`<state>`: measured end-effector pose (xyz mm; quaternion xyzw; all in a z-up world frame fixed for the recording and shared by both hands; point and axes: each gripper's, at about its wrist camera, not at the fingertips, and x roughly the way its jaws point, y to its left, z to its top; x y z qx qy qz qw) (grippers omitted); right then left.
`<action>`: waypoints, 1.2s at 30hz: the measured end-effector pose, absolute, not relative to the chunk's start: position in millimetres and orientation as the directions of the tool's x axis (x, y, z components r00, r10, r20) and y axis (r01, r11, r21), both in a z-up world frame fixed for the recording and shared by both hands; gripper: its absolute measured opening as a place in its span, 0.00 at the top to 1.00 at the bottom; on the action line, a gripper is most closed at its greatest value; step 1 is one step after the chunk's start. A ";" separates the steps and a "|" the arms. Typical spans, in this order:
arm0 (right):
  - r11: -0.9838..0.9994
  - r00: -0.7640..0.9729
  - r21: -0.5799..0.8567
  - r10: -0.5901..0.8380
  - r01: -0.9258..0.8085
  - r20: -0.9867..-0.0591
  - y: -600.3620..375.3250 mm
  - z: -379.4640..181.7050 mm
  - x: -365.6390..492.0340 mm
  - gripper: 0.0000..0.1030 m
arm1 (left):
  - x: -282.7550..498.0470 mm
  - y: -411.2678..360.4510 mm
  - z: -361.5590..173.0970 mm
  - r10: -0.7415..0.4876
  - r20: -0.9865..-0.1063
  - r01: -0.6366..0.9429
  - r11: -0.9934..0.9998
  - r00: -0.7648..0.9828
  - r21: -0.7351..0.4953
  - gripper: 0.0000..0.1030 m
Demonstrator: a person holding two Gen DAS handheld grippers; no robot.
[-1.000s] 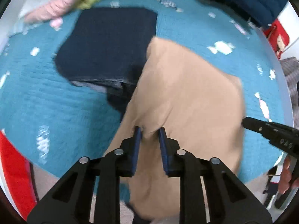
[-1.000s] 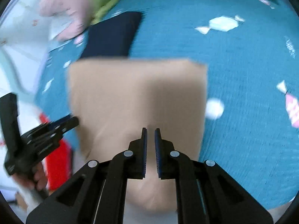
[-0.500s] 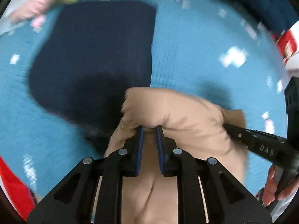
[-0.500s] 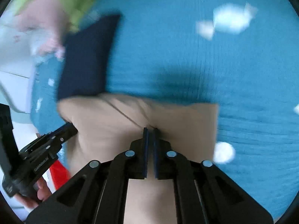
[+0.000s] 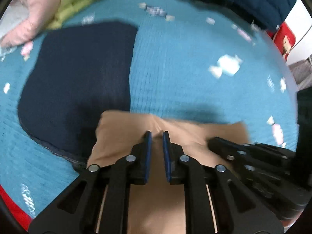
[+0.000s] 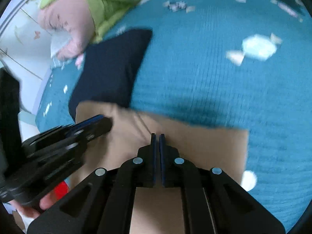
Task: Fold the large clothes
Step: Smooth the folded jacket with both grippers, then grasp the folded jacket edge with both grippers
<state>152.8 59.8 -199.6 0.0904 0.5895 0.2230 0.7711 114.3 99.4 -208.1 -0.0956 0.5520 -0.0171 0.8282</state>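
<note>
Tan fabric fills the lower part of the left wrist view: the tan garment (image 5: 124, 136) lies on a teal bedspread (image 5: 185, 68) dotted with candy prints, its far edge bunched up and partly overlapping a folded navy garment (image 5: 78, 81) to the left. The left hand-held gripper (image 5: 156, 134) has its jaws narrow, with a raised pinch of tan cloth between the blue pads, and the right hand-held gripper (image 5: 214, 142) comes in from the right, resting on the same cloth just beside it. From the right wrist view, the right hand-held gripper (image 6: 156, 135) is pressed fully together on a ridge of the tan garment (image 6: 204, 146), whose right edge lies straight and flat on the bedspread, while the left hand-held gripper (image 6: 103, 120) sits near the cloth's left corner, close to the navy garment (image 6: 113, 68). Pink and lime bedding (image 6: 81, 15) is heaped at the far left. To finish this fold well, I judge both grips should lower together and level, so the carried edge lands square on the layer beneath, kept off the navy garment, then let go only once the cloth rests flat.
</note>
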 end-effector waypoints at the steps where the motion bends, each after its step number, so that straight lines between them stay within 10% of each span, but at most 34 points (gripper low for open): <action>1: 0.886 0.221 0.400 0.449 -0.234 -0.866 53.1 -203.6 147.2 1.00 | 110.4 105.5 -214.5 -0.161 -0.898 -0.062 0.977 0.410 -0.204 0.92; 6: 0.886 0.267 0.444 0.464 -0.136 -0.845 -9.5 -181.8 132.2 1.00 | 100.9 154.3 -215.3 -0.274 -0.865 -0.119 0.928 0.421 -0.352 0.98; 12: 0.922 0.361 0.359 0.387 -0.145 -0.849 -23.9 -141.4 100.5 0.96 | 88.1 166.5 -183.0 -0.056 -0.892 -0.210 0.963 0.448 -0.166 0.97; 25: 0.809 0.093 0.473 0.532 -0.349 -0.842 24.1 -178.3 20.2 1.00 | -13.6 122.5 -222.8 -0.273 -0.892 -0.036 0.951 0.359 -0.306 0.98; 36: 0.773 0.092 0.520 0.585 -0.364 -0.806 6.9 -137.0 4.1 0.94 | -50.5 129.6 -183.8 -0.195 -0.921 -0.012 0.977 0.337 -0.211 0.97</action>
